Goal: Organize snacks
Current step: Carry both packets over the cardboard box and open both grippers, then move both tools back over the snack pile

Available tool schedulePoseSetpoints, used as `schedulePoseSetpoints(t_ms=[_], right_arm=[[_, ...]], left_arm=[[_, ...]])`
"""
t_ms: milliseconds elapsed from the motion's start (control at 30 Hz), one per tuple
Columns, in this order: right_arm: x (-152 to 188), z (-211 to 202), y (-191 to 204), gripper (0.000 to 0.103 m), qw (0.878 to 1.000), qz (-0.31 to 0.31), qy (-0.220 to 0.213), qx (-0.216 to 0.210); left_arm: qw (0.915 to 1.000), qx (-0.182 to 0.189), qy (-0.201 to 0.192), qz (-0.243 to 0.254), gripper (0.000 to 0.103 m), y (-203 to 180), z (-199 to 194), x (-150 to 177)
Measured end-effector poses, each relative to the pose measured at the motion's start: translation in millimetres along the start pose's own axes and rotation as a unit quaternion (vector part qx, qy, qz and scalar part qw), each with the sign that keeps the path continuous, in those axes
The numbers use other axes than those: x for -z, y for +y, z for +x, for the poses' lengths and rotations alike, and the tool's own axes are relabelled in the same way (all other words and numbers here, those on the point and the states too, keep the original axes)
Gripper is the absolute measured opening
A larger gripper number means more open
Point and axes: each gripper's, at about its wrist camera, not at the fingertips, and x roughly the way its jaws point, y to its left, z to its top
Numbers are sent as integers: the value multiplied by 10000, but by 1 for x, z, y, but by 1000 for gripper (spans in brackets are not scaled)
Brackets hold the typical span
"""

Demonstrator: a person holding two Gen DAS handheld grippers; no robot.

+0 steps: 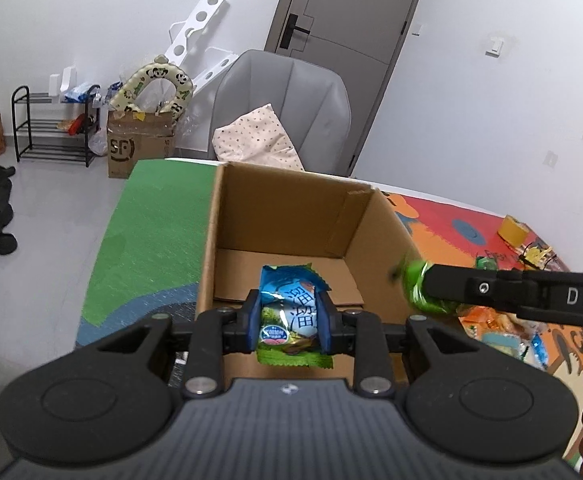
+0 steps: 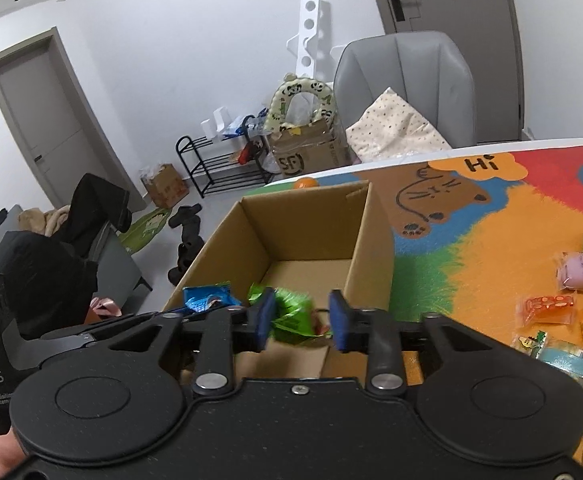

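Observation:
An open cardboard box [image 1: 283,208] stands on the colourful mat. My left gripper [image 1: 289,320] is shut on a blue snack packet [image 1: 291,280] and holds it over the box's near side. In the right wrist view the same blue packet [image 2: 207,298] shows at the box's [image 2: 303,228] left edge. My right gripper [image 2: 301,316] hangs over the box with its jaws apart. A blurred green packet [image 2: 291,314] lies between them, against the left pad and apart from the right pad. From the left wrist view this green packet [image 1: 415,284] sits at the tip of the right gripper [image 1: 425,284].
Several loose snack packets [image 2: 547,308] lie on the mat [image 2: 491,248] to the right of the box. An orange ball [image 2: 305,183] rests behind the box. A grey chair [image 1: 283,100] with a cushion stands past the table's far edge.

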Motion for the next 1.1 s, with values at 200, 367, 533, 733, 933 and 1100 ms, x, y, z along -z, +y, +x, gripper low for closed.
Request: schedulePoseSetpoints(t_ms=[200,367,533,733,933,1100], right_arm=[[3,-10,0,49,10000,-29,-83,4],[6,-19,-7,53,9999,25,-111,16],[11,-32,-23,59,9996,208,-162,87],[21,-49,-40,77,9988,352,-243,230],[25,-68,-59,98,9973,427,-395,447],[31,-79,-77,103,9955,504,-407,698]], left_arm=[[9996,-269,67,-33,34,5,-2,-4],[9996,-265,-11,-136,59,0,-8,-6],[9996,-239,-119,-115,77,-15,-17,-6],[9997,-126,-193,-3,86,-41,-24,-2],[9998,-60,-181,103,89,-63,-26,0],[9995,-27,-197,229,96,-81,-26,4]])
